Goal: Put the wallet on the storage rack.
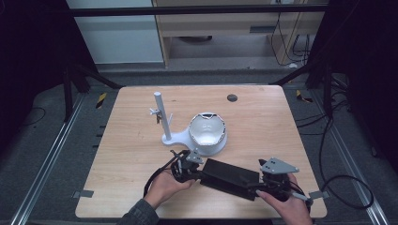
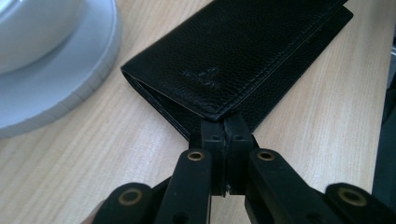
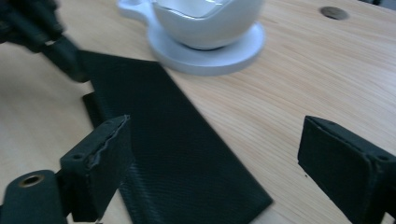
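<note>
Wallet (image 1: 230, 178) flat on surface (image 1: 263, 122), near bowl stand (image 1: 206, 143) | left claw (image 2: 225, 128) pinching its corner | right claw (image 3: 210, 154) spread above far end | advice: keep pinch firm, close right claw squarely on the edge.

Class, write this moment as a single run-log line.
left tongs: shut on wallet corner | right tongs: open above wallet's other end | wallet: flat on table beside white bowl
</note>
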A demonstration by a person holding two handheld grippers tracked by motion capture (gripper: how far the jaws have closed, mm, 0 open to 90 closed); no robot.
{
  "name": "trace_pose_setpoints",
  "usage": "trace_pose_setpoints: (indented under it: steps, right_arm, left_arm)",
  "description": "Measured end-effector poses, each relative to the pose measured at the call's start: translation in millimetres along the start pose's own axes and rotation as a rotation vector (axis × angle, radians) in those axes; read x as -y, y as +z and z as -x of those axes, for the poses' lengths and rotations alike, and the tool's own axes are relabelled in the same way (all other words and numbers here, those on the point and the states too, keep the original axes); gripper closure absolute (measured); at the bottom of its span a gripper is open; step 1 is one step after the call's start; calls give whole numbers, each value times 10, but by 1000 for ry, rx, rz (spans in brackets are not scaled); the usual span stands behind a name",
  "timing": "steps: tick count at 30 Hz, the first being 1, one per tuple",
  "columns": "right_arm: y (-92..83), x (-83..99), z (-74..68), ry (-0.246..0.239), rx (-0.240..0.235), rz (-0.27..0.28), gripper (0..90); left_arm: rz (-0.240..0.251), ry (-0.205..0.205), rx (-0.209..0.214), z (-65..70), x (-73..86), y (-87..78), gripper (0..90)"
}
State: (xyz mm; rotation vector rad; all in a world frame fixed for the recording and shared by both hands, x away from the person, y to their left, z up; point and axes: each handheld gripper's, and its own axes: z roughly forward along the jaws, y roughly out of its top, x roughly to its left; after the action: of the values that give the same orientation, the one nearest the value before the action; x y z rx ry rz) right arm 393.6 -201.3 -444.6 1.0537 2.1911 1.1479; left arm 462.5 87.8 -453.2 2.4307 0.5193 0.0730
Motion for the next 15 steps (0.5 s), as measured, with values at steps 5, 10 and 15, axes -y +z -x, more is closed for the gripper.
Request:
trace_pose_setpoints:
  steps: [5, 10, 15]
  right_arm:
    - [153, -154, -218, -92, -72, -75, 82]
    - [334, -202, -321, -161, -93, -162, 111]
    - [401, -201, -300, -179, -83, -192, 146]
  left_arm:
    - [1, -15, -2, -31, -52, -22, 879]
    - [-2, -16, -3, -51, -89, -36, 876]
    - [-4, -20, -8, -67, -117, -63, 875]
